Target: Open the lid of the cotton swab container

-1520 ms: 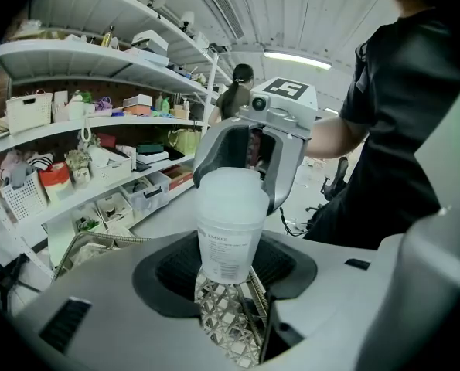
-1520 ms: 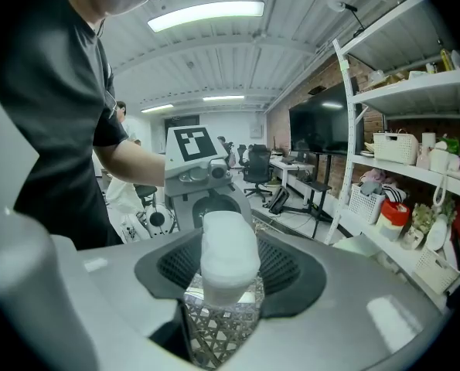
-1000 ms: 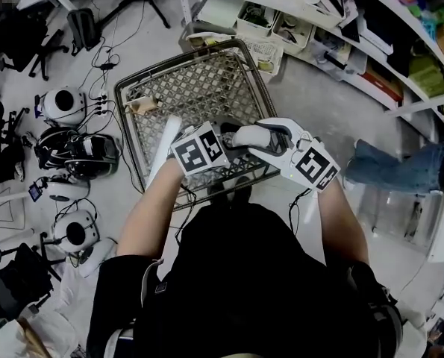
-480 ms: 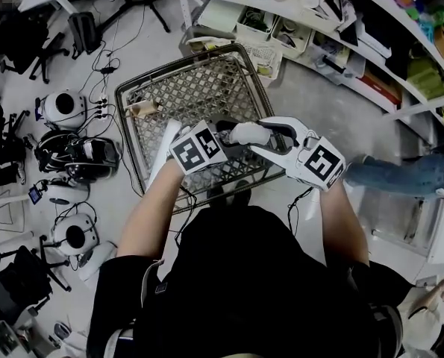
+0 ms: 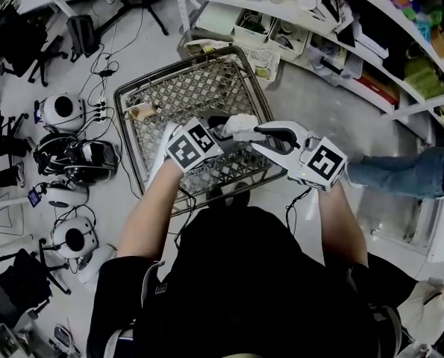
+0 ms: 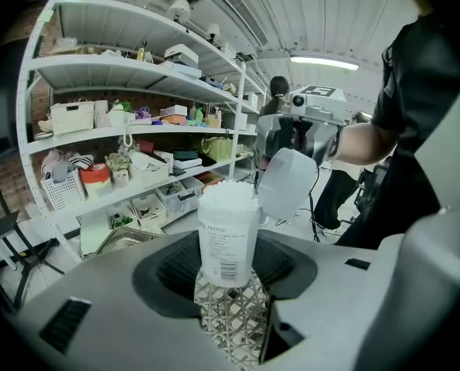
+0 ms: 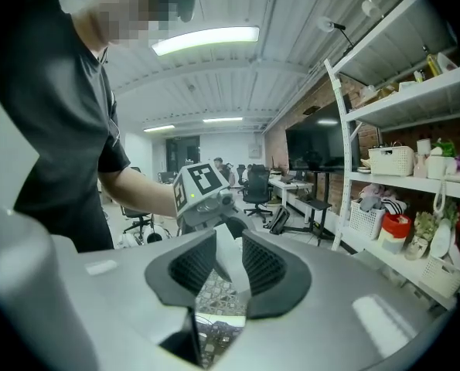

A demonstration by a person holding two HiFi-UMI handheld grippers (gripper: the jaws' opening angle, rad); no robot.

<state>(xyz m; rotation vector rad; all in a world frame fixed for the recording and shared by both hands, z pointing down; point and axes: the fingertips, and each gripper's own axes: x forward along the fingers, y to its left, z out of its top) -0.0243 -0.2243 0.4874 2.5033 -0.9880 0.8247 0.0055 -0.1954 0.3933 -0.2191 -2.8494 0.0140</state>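
Item: cotton swab container point(image 6: 228, 234). Upright, clamped in my left gripper point(image 5: 214, 134), held above the wire cart point(image 5: 192, 88).

Item: lid point(image 6: 287, 184). A second ago it sat on the container. Now it is off and tilted, just above and right of the mouth. It is pinched by my right gripper point(image 7: 228, 263), whose jaws have just been closing with the lid between them.

Item: swabs point(image 6: 228, 194). Bare at the top.

Status: I judge the opening done. Only parting the lid further remains.
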